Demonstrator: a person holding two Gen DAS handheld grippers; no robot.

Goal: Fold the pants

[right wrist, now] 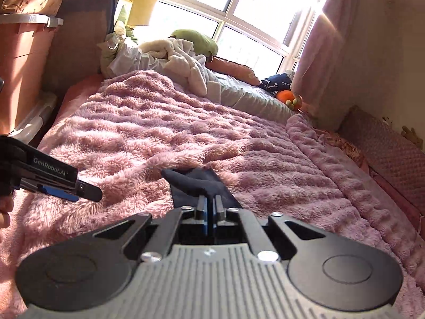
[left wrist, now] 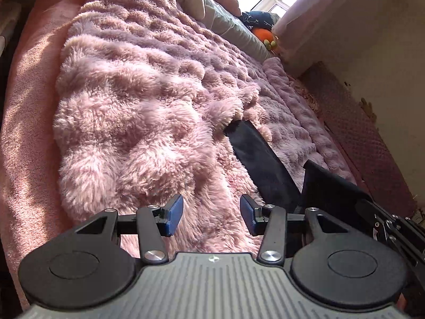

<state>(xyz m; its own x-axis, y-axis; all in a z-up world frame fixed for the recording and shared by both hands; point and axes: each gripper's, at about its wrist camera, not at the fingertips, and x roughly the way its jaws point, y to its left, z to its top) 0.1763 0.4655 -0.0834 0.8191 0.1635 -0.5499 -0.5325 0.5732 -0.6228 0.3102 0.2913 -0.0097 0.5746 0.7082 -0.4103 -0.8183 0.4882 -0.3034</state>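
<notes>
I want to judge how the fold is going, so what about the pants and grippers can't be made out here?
- Pants, left wrist view: far end hidden under the fluffy blanket.
- Pants, right wrist view: near part hidden behind the right gripper.
- Left gripper, right wrist view: cut off by the left edge.

A bed carries a fluffy pink blanket and dark pants.

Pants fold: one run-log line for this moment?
right tool: shut on pants | left tool: open, empty | pants partly under pink blanket
</notes>
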